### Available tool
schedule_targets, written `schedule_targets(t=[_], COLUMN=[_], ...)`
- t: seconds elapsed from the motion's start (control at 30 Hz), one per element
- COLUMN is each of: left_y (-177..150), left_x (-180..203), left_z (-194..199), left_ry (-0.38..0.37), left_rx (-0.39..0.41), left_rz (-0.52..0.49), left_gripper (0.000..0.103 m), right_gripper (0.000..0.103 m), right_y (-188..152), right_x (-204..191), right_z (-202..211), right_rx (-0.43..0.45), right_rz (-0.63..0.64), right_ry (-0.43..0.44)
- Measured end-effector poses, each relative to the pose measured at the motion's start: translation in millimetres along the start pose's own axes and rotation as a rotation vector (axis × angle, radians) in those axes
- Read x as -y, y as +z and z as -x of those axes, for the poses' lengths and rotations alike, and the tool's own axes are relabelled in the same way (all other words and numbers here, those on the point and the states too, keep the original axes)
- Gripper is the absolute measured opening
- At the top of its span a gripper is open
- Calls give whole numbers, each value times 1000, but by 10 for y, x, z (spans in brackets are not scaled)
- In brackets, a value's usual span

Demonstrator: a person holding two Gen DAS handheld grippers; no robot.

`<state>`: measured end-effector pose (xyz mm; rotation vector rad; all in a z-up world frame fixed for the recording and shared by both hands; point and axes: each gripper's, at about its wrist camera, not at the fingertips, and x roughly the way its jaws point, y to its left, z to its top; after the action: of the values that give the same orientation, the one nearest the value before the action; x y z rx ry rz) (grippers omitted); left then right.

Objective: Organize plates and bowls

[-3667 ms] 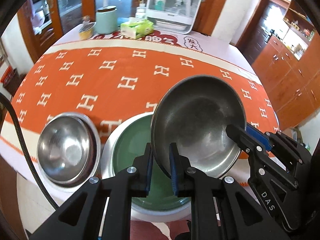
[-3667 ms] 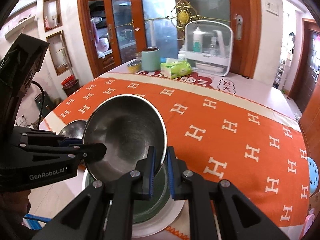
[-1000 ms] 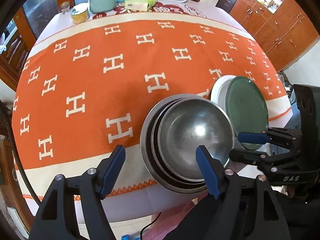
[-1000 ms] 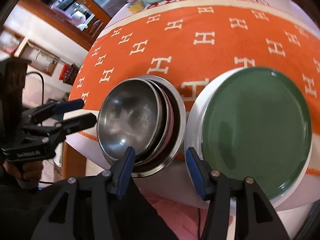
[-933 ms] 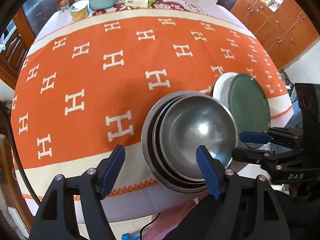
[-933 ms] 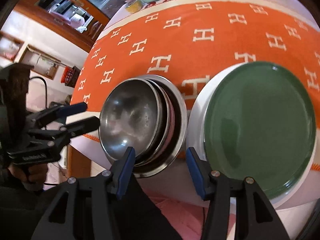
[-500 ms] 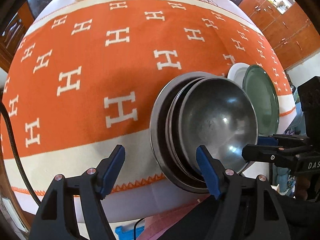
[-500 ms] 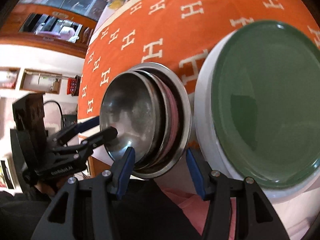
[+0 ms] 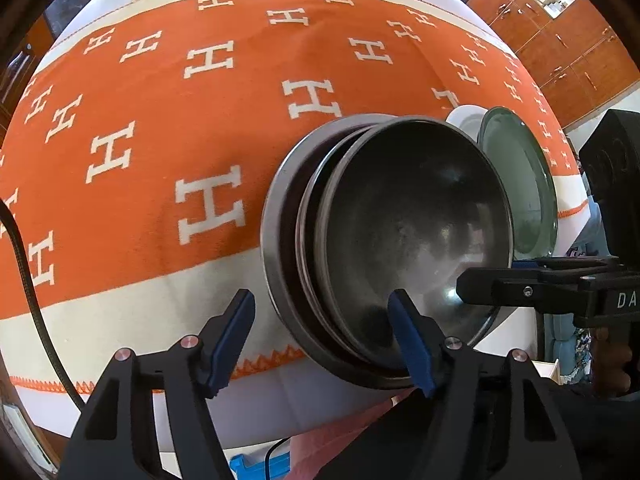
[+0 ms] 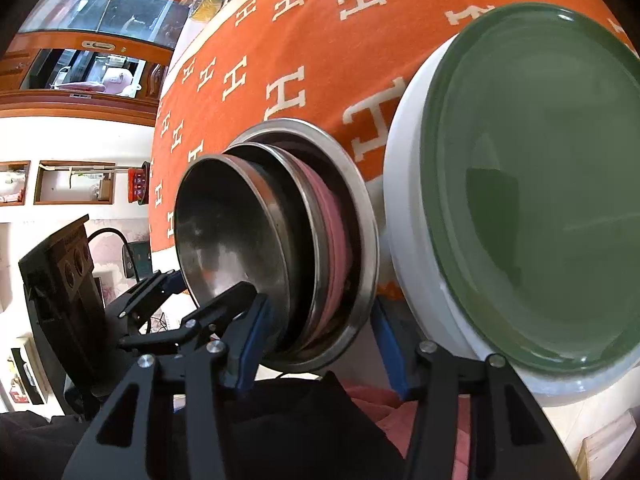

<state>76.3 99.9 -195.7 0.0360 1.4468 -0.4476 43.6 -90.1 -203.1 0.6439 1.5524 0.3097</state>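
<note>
Here the steel bowls [image 9: 400, 240] were nested in a stack, just beside the green plate [image 10: 536, 184] laid in a white dish [image 10: 408, 216]; left gripper [image 9: 324, 336] and right gripper [image 10: 316, 348] were spread, empty

nested bowls [image 9: 400, 232] sit left of seemingly stacked plates [image 10: 532, 184].

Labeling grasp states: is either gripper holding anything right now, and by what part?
Nothing is held. The left gripper and the right gripper are both open, their fingers straddling the near rim of the nested steel bowls without clamping.
</note>
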Motion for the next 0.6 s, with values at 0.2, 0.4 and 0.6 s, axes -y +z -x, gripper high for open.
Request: schedule_targets(t=[0.2,0.4,0.6], left_y=[42,135,136], left_x=[35,60,-55], left_z=[-46,-57,-44], left_ry=[-16,-28,-68], left_rx=[5,14,40], left_rz=[4,-8,31], left_gripper=[60,48,45], right_gripper=[38,34,34], right_y=[34,22,2], right_x=[26,78,73], right_z=[3,23,42], right_rx=[14,24,32], right_rz=[-18,-33,-18], right_ry=[9,15,9])
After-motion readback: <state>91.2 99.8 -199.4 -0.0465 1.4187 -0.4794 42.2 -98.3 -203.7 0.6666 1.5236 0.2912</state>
